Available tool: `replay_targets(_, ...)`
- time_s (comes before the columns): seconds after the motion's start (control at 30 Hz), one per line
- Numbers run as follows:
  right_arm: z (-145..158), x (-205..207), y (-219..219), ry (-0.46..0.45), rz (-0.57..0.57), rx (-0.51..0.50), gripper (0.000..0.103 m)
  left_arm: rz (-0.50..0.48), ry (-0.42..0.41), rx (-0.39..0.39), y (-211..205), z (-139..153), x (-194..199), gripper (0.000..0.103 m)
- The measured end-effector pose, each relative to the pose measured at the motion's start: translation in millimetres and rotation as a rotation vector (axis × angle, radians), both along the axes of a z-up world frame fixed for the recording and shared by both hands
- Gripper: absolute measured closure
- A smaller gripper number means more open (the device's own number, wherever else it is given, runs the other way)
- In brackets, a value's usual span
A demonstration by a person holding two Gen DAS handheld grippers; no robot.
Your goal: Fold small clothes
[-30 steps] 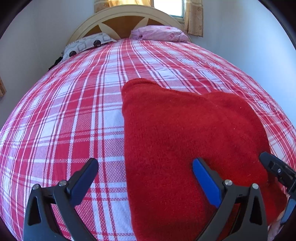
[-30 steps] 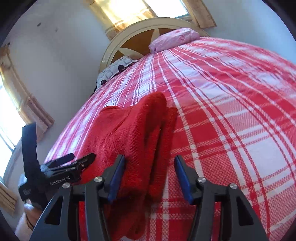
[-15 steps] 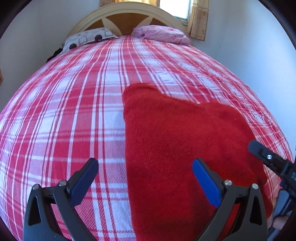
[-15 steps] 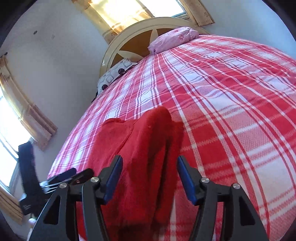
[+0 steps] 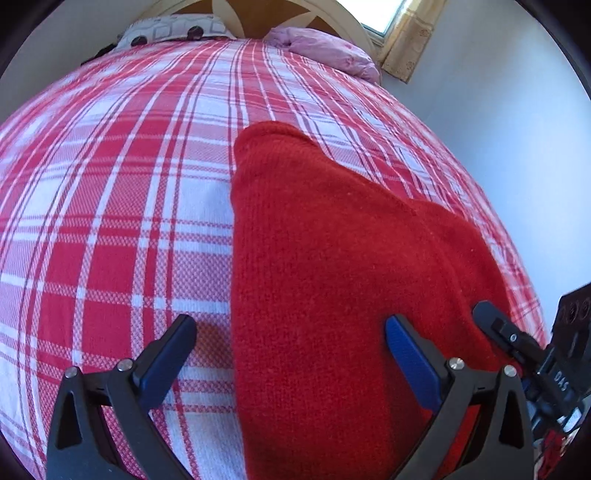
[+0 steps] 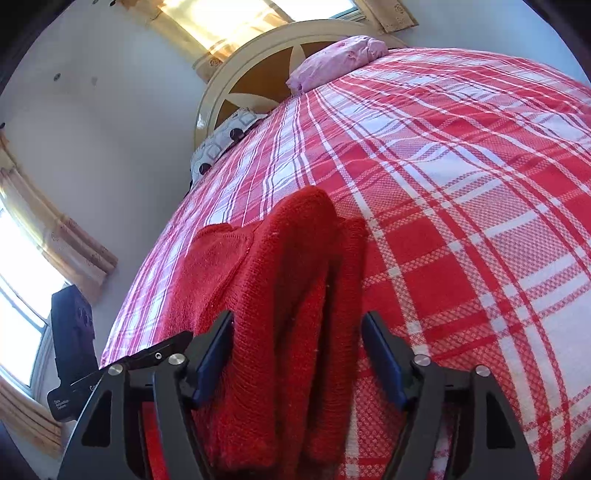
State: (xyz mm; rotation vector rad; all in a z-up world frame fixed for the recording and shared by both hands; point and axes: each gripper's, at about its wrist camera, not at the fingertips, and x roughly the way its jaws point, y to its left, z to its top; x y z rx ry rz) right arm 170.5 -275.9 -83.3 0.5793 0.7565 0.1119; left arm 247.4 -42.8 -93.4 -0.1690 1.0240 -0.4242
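A red knitted garment (image 5: 332, 258) lies on the red-and-white plaid bedspread (image 5: 110, 221), near the bed's front right corner. My left gripper (image 5: 291, 343) is open and wide, straddling the garment's left edge without pressing it. In the right wrist view the garment (image 6: 288, 277) rises as a folded ridge between the jaws of my right gripper (image 6: 299, 343), which are opening. The right pad stands off the cloth and the left pad sits right beside it. The right gripper's finger (image 5: 496, 326) shows at the garment's right side. The left gripper's finger (image 6: 159, 350) shows at lower left.
A pink pillow (image 5: 325, 51) and a patterned grey pillow (image 5: 173, 29) lie at the cream headboard (image 6: 255, 74). A pale wall (image 5: 517, 147) runs close along the bed's right side. Curtained windows (image 6: 221, 22) are behind the bed and at its side.
The right gripper's jaws have spread wider around the red fold. The left gripper has tipped further down and rolled, and the right gripper has come closer to it.
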Motion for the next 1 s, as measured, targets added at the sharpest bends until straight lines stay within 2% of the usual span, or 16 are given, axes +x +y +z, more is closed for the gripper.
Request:
replay_targets(0.23, -1.5, 16.0, 17.7, 0.038, 0.015, -0.08, 0.019, -0.003, 0.008, 0.024, -7.3, 1.0, 3.0, 0.0)
replay_targets(0.33, -2.0, 16.9, 19.7, 0.04, 0.01, -0.085, 0.018, -0.006, 0.003, 0.03, -6.8, 0.7, 2.9, 0.0)
replay_targets(0.5, -3.6, 16.8, 14.2, 0.022, 0.007, -0.02, 0.018, -0.008, 0.0, 0.031, -6.9, -0.2, 3.2, 0.0)
replay_targets(0.67, -2.4, 21.7, 19.9, 0.04, 0.029, -0.059, 0.018, -0.004, 0.001, 0.034, -7.5, -0.2, 3.3, 0.0)
replay_targets(0.7, -2.5, 22.9, 21.1, 0.04, 0.044, -0.062, 0.019, -0.006, -0.003, 0.036, -8.1, -0.2, 3.1, 0.0)
replay_targets(0.73, -2.1, 23.3, 22.8, 0.041, 0.062, -0.067, 0.027, -0.007, -0.006, 0.038, -8.8, -0.4, 3.6, 0.0)
replay_targets(0.83, -2.2, 22.8, 24.7, 0.029, 0.095, -0.057, 0.044, -0.01, -0.006, 0.04, -8.6, 0.3, 3.6, 0.001)
replay_targets(0.9, -3.9, 20.6, 22.0, 0.021, 0.098, -0.033, 0.048, -0.026, -0.006, 0.027, -10.1, 1.5, 3.8, 0.007)
replay_targets(0.97, -5.4, 19.2, 19.0, 0.012, 0.094, -0.016, 0.051, -0.047, -0.007, 0.005, -12.1, 3.6, 2.7, 0.019)
replay_targets(1.0, -5.2, 18.2, 19.2, 0.005, 0.094, -0.018, 0.053, -0.045, -0.013, 0.009, -13.5, 4.6, 1.8, 0.02)
